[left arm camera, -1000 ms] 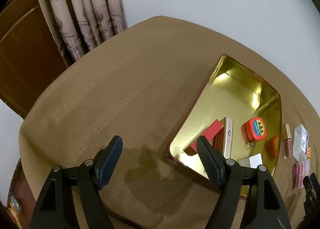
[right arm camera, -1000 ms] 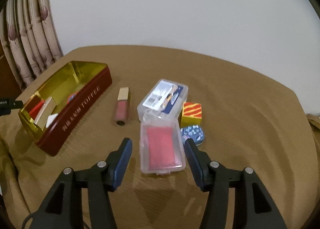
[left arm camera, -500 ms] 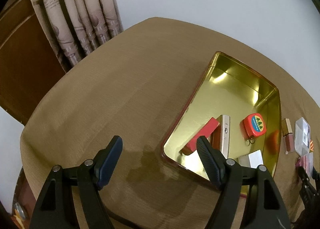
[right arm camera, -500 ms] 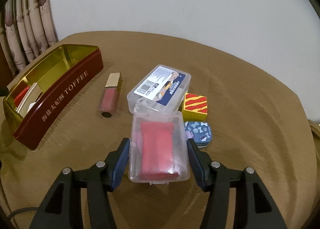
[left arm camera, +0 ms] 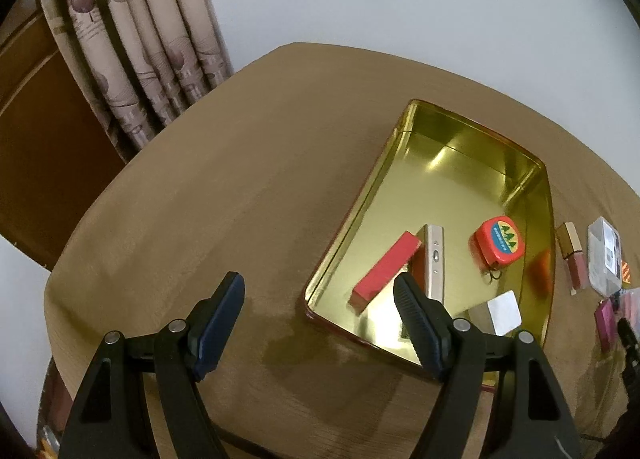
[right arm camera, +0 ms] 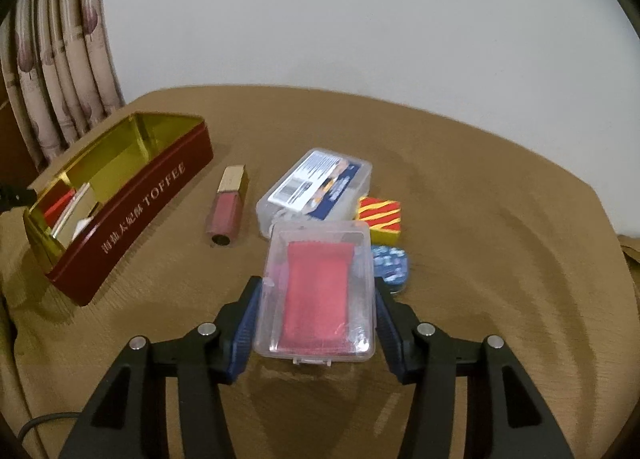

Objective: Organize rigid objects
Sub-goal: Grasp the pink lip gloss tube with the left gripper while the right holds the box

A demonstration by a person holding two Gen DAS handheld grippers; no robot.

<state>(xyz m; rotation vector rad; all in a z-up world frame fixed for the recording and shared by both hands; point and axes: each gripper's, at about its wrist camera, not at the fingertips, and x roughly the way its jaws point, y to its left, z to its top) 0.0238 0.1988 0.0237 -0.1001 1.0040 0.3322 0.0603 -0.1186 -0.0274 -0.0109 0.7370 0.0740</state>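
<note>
Hovering over the brown tablecloth [left arm camera: 224,195], the left gripper [left arm camera: 320,323] has its jaws wide apart w/ nothing between them, its right finger overlapping the near corner of the toffee tin [left arm camera: 536,179] in the left wrist view; the tin sits open w/ a gold interior, and inside near the close end lie a red block [left arm camera: 386,267], a gold slim device [left arm camera: 434,259] just beside it, a red tape measure [left arm camera: 499,245] w/ a blue-yellow label, and a white card [left arm camera: 505,311] by the near wall; beyond the tin's right wall, on the cloth, are a lip gloss tube [left arm camera: 571,255] and a clear labelled box [left arm camera: 606,255], w/ pink items at the frame edge too cut off to tell apart; patterned curtains [left arm camera: 132,51] hang at the far left; in the right wrist view the right gripper [right arm camera: 316,315] is clamped on a clear plastic case [right arm camera: 318,291] w/ a red insert, both blue pads pressed against its long sides, and whether the case is off the cloth can't be told; just behind it is the clear labelled box [right arm camera: 320,183], to its right a red-yellow striped block [right arm camera: 380,219] and a blue patterned round tin [right arm camera: 390,267] partly hidden by the case; the lip gloss tube [right arm camera: 226,207] lies between the box and the toffee tin [right arm camera: 132,211], apart from both, the tin's dark red wall reading TOFFEE
</note>
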